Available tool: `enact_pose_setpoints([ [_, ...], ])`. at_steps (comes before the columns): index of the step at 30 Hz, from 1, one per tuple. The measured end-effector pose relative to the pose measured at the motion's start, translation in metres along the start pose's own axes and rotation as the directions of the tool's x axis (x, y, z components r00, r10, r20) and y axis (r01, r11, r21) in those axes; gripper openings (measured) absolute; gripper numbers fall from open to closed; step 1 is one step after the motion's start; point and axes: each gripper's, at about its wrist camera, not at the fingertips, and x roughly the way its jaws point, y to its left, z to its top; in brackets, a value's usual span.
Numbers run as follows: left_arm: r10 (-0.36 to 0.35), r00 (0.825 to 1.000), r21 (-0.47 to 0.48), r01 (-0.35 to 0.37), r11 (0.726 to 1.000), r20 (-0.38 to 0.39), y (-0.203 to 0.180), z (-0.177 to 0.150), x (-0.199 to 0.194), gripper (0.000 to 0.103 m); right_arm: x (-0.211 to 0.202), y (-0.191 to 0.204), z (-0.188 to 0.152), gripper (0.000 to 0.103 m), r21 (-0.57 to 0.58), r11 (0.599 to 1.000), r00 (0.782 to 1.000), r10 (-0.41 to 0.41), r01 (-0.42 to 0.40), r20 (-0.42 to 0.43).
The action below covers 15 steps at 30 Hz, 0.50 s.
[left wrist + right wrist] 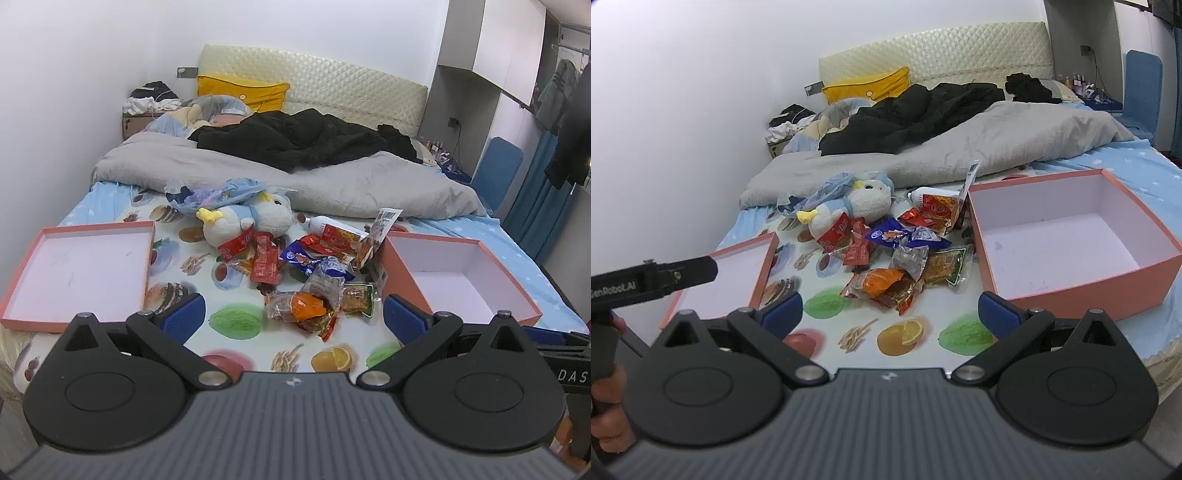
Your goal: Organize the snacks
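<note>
Bedsheet [236, 317] bears snack pile [310, 273] against plush toy [255, 221]; both claws released.

Both wrist cameras look slantwise down the bed [236, 317], sharing the snack pile [897, 254].

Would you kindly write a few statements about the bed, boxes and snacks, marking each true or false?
1. The deep pink box is empty. True.
2. The plush toy lies inside the shallow pink lid. False: it lies on the sheet beside the snack pile.
3. The left tool stands open, holding nothing. True.
4. The right tool grips a snack. False: it is open and empty.
</note>
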Motion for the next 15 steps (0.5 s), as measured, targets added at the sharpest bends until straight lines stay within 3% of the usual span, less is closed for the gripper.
enact_pose_setpoints([
  [15, -0.018, 1.0, 0.027, 0.018, 0.999, 0.004, -0.007, -0.01, 0.0, 0.103, -0.006, -0.007, -0.007, 0.103, -0.015, 1.0, 1.0, -0.001, 0.001, 0.007],
])
